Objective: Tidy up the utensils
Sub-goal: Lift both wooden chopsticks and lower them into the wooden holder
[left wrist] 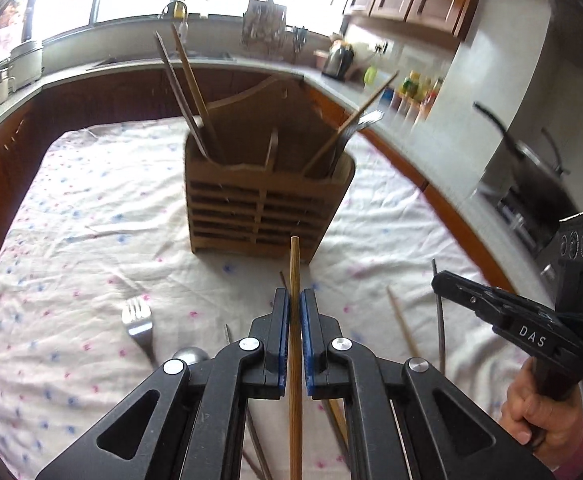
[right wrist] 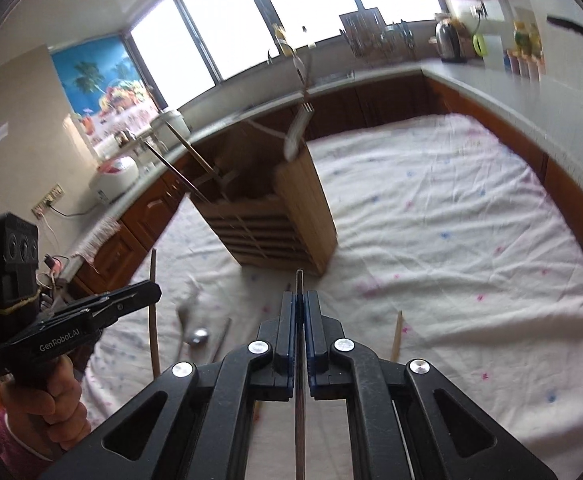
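Wooden chopstick (left wrist: 295, 280) clamped in left claw (left wrist: 295, 304); right claw (right wrist: 299, 308) clamps metal chopstick (right wrist: 299, 284); holder (left wrist: 267, 196) beyond.

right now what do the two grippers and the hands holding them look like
Both grippers are black, with triangular cutouts in the linkage arms, round silver pivot bolts and blue finger pads. The right gripper reads "DAS" in white; the left gripper reads "GenRobot.AI" and has twine around its camera block. Bare hands grip the handles, the right hand with a pink cuff.
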The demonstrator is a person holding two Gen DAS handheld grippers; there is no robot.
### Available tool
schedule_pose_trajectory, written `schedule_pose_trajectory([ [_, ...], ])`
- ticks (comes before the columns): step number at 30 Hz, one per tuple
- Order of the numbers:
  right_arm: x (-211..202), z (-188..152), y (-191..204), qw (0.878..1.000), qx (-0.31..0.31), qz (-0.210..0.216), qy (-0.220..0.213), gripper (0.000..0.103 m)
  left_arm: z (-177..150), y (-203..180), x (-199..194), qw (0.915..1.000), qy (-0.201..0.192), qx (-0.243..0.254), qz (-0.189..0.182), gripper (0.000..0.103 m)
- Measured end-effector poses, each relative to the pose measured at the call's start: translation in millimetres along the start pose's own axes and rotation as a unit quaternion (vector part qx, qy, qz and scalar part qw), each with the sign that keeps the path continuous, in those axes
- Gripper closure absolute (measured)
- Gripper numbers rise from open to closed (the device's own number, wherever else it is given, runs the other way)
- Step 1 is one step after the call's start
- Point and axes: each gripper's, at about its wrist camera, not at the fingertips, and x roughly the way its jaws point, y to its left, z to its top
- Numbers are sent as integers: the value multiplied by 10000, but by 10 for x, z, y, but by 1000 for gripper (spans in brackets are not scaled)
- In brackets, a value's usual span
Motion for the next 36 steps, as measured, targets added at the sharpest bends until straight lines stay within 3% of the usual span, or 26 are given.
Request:
schedule_pose_trajectory([
  [7, -359, 82, 185, 9990, -162, 7, -418, 99, -144, 96, -677, 9988, -454, -73, -177, 99],
  [15, -576, 138, 299, 9973, -290, -11, -675, 99, -222, 92, -1054, 9967, -768, -31, -245, 99],
  [36, -705, 421, 345, 9938, -375, 47, -1043, 99, -62, 170, -1253, 9923, -1232, -66, -128, 99],
])
